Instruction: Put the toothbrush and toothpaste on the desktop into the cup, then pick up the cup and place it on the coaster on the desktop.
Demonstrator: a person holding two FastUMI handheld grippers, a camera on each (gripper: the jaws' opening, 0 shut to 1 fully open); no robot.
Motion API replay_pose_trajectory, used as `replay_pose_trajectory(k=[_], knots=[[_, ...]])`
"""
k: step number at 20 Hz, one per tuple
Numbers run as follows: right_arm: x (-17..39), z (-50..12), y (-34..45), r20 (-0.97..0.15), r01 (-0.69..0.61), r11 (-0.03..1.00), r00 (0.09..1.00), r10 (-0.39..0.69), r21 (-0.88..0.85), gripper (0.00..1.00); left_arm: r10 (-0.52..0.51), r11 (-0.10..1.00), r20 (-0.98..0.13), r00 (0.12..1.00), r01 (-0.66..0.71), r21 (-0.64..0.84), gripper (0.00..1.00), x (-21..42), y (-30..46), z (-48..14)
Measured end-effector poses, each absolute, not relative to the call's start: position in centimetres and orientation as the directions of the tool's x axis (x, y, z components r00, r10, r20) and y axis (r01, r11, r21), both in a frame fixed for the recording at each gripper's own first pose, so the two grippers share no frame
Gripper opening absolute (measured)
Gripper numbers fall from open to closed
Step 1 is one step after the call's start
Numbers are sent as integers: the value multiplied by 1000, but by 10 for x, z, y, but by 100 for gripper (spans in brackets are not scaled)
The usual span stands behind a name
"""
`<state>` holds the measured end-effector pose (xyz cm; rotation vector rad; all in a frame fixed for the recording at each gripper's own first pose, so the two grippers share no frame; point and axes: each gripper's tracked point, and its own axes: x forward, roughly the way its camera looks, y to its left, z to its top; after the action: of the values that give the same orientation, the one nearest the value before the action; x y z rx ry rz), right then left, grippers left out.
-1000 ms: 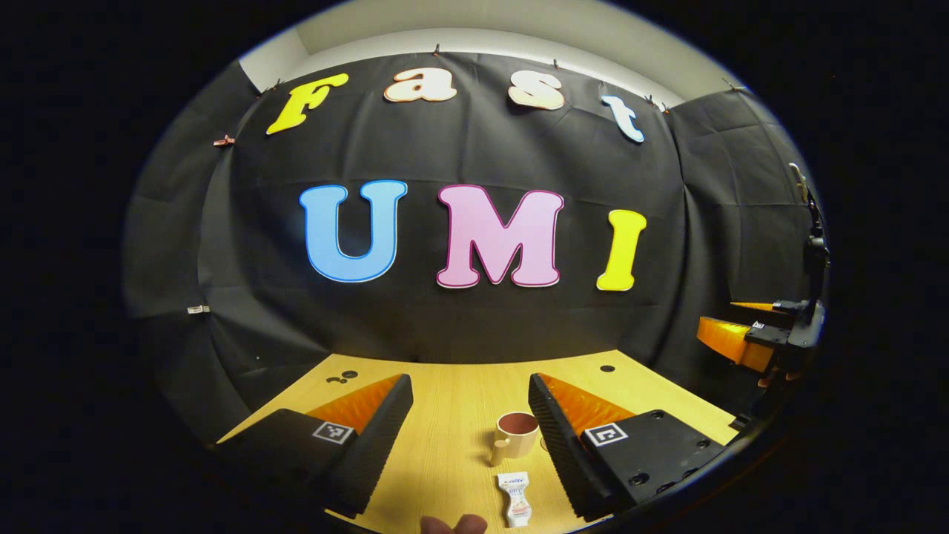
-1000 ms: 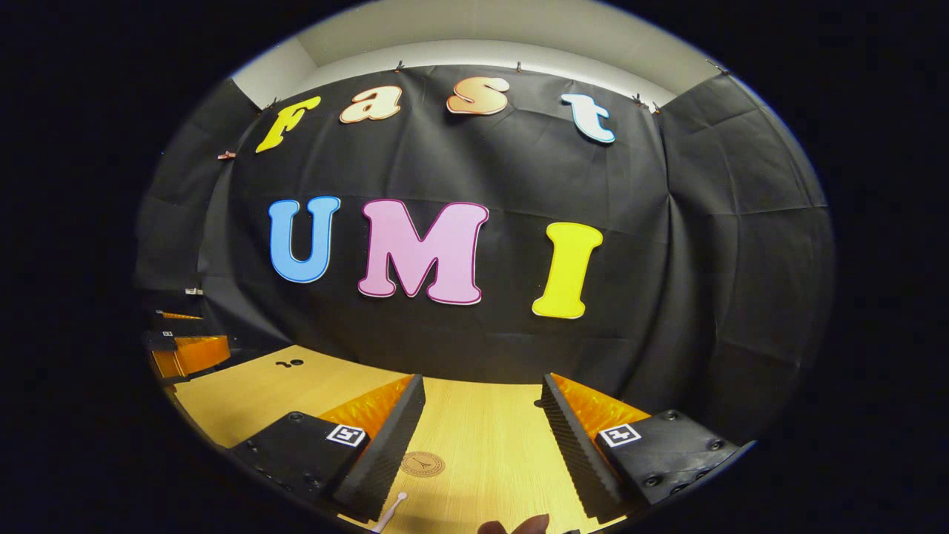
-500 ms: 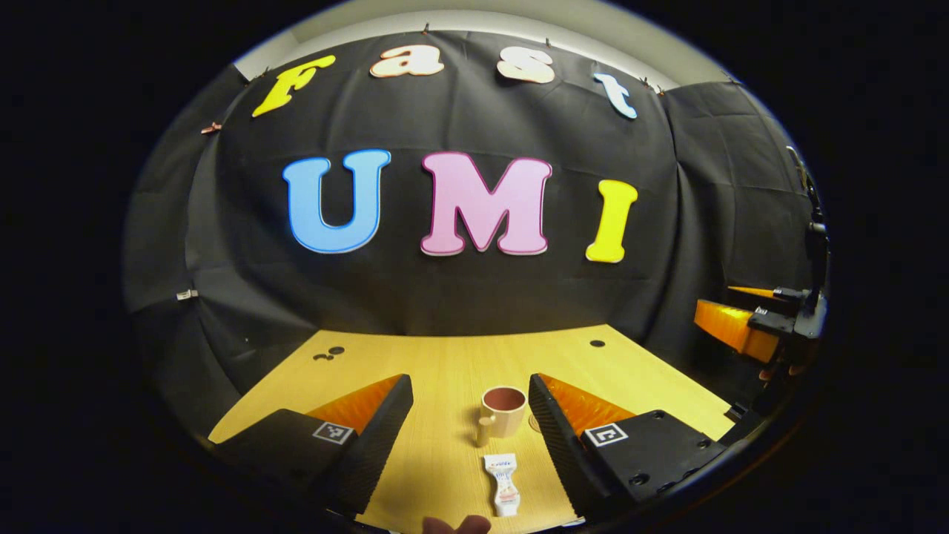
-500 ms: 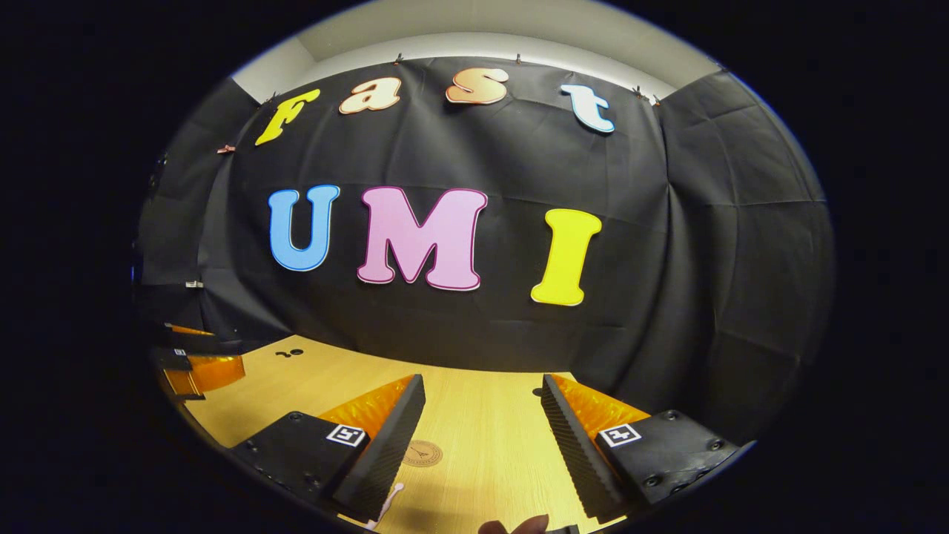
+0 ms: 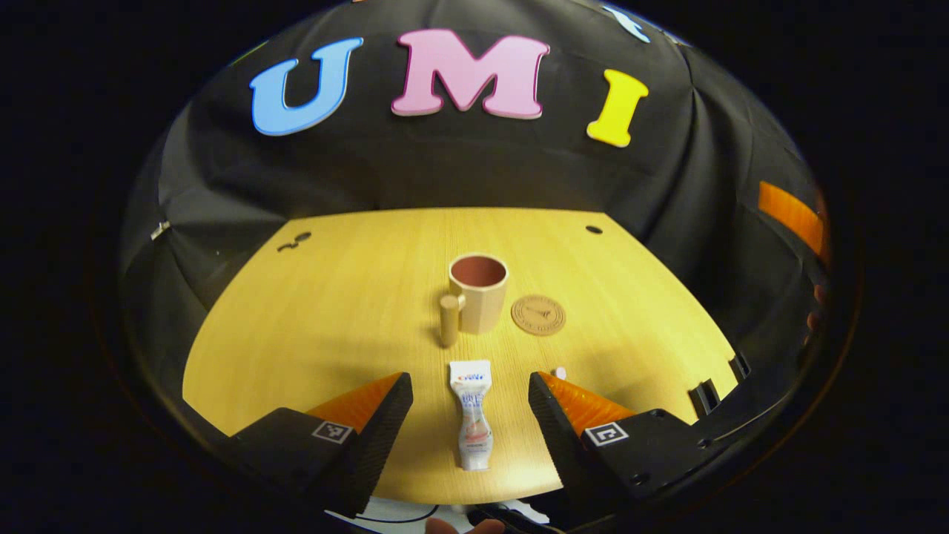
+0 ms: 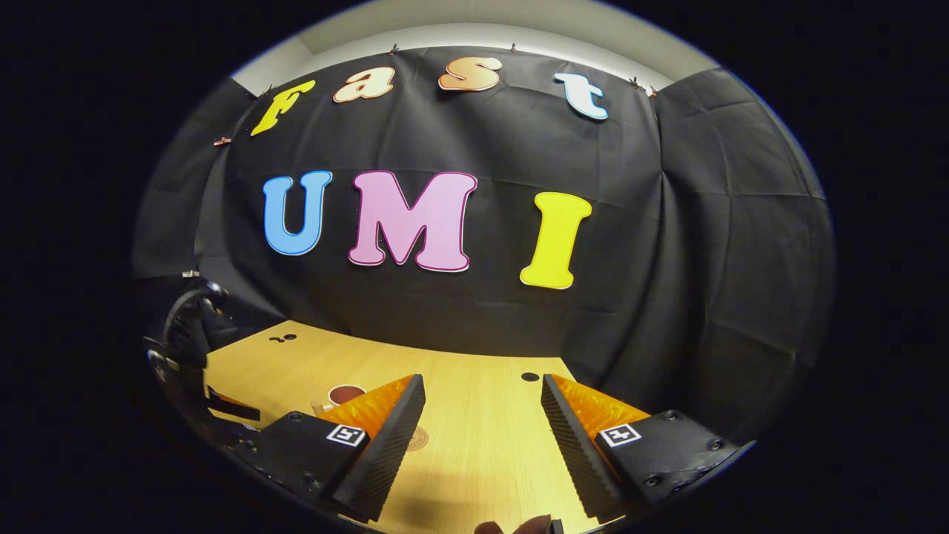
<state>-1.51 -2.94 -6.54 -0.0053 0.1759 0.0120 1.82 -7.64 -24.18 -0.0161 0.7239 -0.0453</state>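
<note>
Both fingers of your left gripper (image 5: pixel 470 415) stand wide, tilted down over the toothpaste (image 5: pixel 472 414) lying flat between them, cup (image 5: pixel 478 292) beyond, touching nothing; your right gripper (image 6: pixel 482 434) stands wide too, held level above the desktop (image 6: pixel 482 415), empty.

Partly hidden things

Your left finger hides most of the cup (image 6: pixel 342 394) and coaster (image 6: pixel 417 437); only the toothbrush (image 5: pixel 560 373) tip shows.

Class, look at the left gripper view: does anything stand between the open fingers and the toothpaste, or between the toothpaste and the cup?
Nothing visible does. The toothpaste lies flat between the left gripper's open fingers, on bare desktop. Bare wood separates it from the cup beyond; the coaster sits off to one side.
</note>
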Motion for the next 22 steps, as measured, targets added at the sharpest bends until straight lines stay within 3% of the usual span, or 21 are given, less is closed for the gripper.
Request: replay_pose_trajectory(k=[3, 4, 10, 16, 22], knots=[[-14, -72, -43, -193, -8, 1000, 981, 4, -18, 97, -38, 999, -727, 686, 26, -28, 98, 25, -81, -279], [-12, -76, -47, -200, -6, 1000, 980, 2, -22, 97, -30, 1000, -747, 664, 21, -22, 92, 28, -81, -291], [2, -89, -64, -234, -12, 1000, 972, 8, -14, 97, 26, 1000, -817, 577, -18, 20, 95, 35, -72, -334], [12, -103, -70, -255, -8, 1000, 967, 10, 9, 97, 34, 999, -877, 479, -46, 14, 87, 34, -78, -361], [20, -124, -54, -292, -72, 997, 953, 77, 29, 97, 56, 997, -890, 452, -73, 26, 81, 37, -78, -363]])
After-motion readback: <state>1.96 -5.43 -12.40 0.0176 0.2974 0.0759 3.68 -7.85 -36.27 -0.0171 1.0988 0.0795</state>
